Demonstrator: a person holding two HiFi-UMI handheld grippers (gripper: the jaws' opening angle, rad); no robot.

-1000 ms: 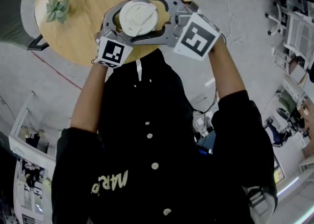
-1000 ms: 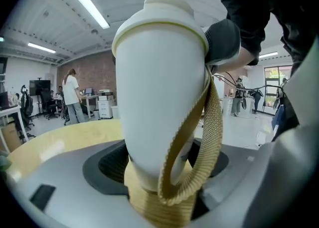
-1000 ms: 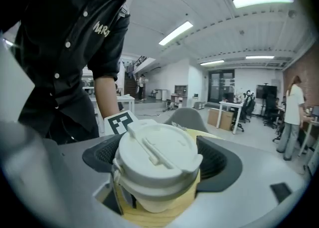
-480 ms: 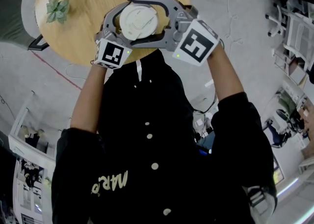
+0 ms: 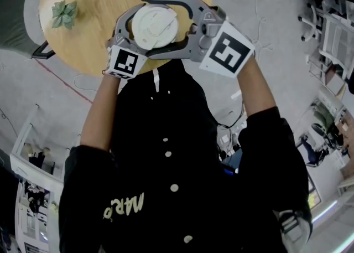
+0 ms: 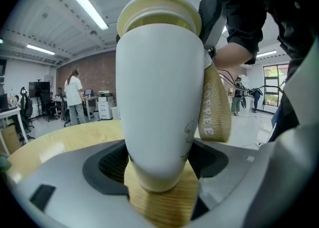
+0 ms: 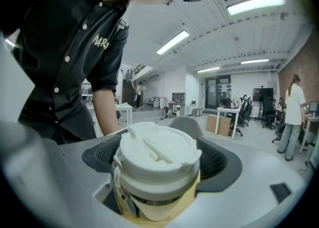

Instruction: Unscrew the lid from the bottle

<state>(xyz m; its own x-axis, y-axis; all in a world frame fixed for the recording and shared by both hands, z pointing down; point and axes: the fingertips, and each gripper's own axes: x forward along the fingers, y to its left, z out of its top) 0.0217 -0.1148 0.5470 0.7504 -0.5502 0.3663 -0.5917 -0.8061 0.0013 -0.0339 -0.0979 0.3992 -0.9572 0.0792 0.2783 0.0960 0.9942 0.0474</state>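
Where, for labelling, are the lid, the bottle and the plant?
lid (image 7: 159,147), right gripper view, middle of its top
bottle (image 6: 159,97), left gripper view, its white wall
plant (image 5: 64,11), head view, its leaves

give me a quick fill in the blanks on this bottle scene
The left gripper is shut on the white ____. The right gripper is shut on its ____. Under them is a round ____ table. A small green ____ sits apart on it.
Missing words: bottle; lid; wooden; plant.
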